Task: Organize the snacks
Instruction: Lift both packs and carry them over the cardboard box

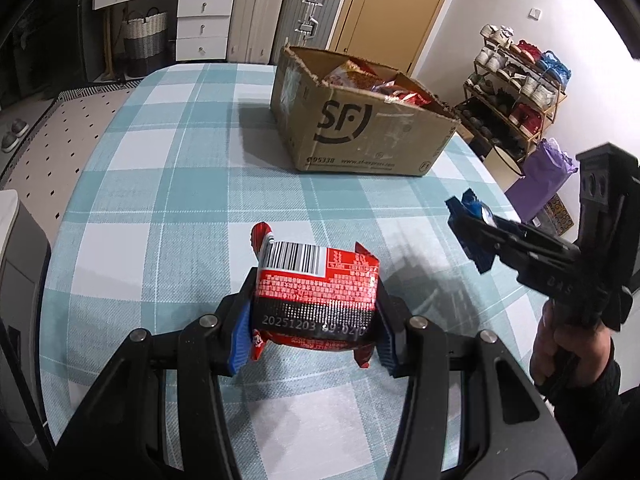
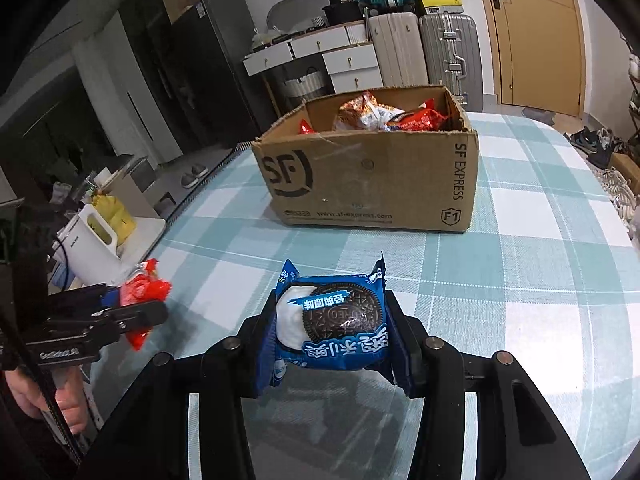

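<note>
Both claws are matte black with blue pads (image 1: 239, 340) and silver pivot screws (image 2: 434, 343) — dark sleeves behind.

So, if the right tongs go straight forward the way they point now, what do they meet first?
Most likely the cardboard box. The right tongs, shut on the blue Oreo packet, point at its front wall, with only bare checked tablecloth between. Depth is uncertain; held high enough, the packet might pass over the rim.
</note>
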